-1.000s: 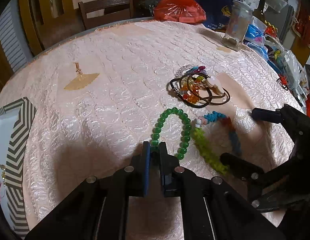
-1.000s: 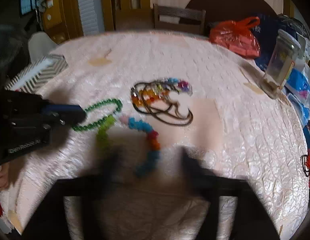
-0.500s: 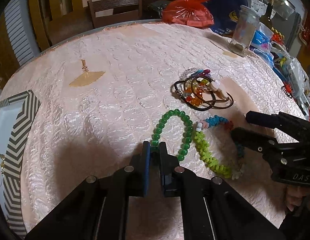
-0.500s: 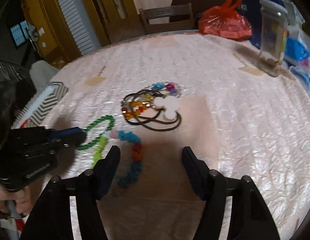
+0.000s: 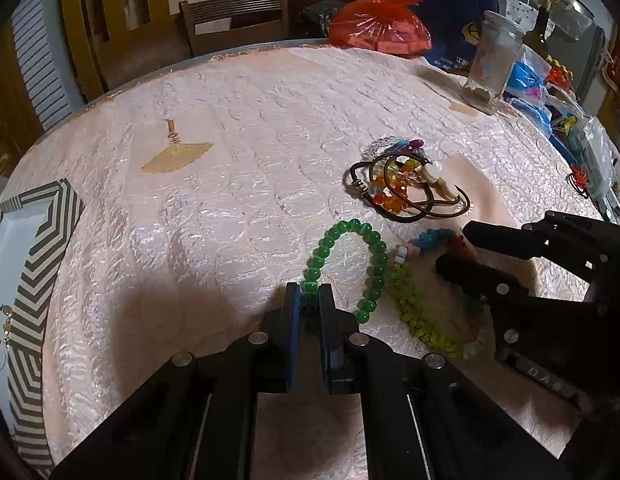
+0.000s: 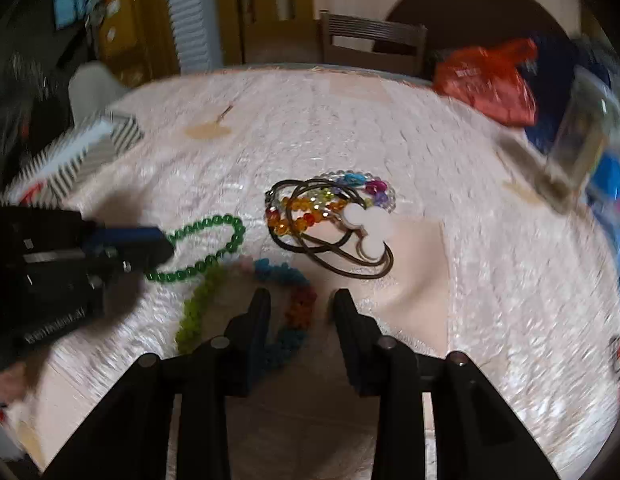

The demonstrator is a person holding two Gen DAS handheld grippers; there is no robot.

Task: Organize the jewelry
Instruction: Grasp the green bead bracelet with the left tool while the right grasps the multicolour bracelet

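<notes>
My left gripper [image 5: 309,305] is shut on the near end of a green bead bracelet [image 5: 374,258], which lies on the pink tablecloth [image 5: 238,184]. It also shows in the right wrist view [image 6: 208,264]. My right gripper [image 6: 300,312] is open, its fingers [image 6: 260,312] straddling a rainbow bead bracelet [image 6: 300,308] with lime, blue and red sections. That bracelet shows in the left wrist view [image 5: 409,304] under the right gripper [image 5: 457,248]. A tangle of dark hair ties, orange beads and white discs [image 6: 333,224] lies beyond.
A black-and-white striped box [image 5: 26,280] sits at the table's left edge. A glass jar [image 5: 489,68], a red plastic bag [image 5: 379,24] and mixed clutter [image 5: 581,128] line the far right. A wooden chair [image 5: 234,16] stands behind the table.
My right gripper has moved in over the rainbow bracelet, its open fingers now on either side of it. My left gripper has stayed shut on the green bracelet.
</notes>
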